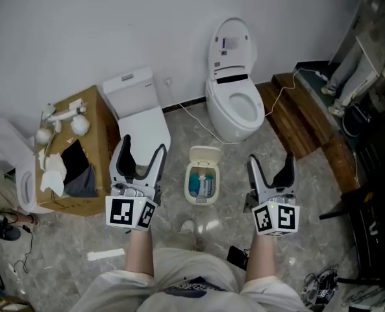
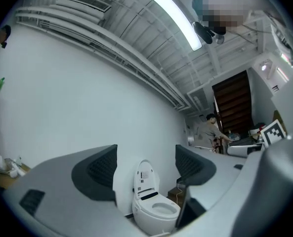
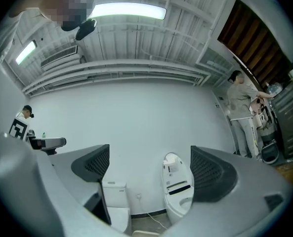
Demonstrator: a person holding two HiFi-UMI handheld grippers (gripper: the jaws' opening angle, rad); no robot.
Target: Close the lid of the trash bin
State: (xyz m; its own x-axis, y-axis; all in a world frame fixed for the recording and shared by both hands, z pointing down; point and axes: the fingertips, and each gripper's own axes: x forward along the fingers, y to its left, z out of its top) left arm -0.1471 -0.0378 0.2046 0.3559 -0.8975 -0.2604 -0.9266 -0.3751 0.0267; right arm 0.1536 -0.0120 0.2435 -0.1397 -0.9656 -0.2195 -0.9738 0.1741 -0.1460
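A small cream trash bin (image 1: 201, 182) stands on the floor between my two grippers, in front of the toilets. Its lid (image 1: 205, 154) is tipped up at the far side, and blue and white items show inside. My left gripper (image 1: 142, 147) hovers to the bin's left, open and holding nothing. My right gripper (image 1: 271, 159) hovers to the bin's right, also open and holding nothing. In the left gripper view the left gripper (image 2: 146, 158) points at the wall and a toilet. In the right gripper view the right gripper (image 3: 150, 167) does the same; the bin is barely in sight there.
A white toilet with raised lid (image 1: 234, 99) stands behind the bin, and a second toilet with a tank (image 1: 139, 106) behind my left gripper. A wooden cabinet (image 1: 101, 119) is at the left, wooden steps (image 1: 306, 122) at the right. A cable (image 1: 198, 119) and a phone (image 1: 237, 257) lie on the floor.
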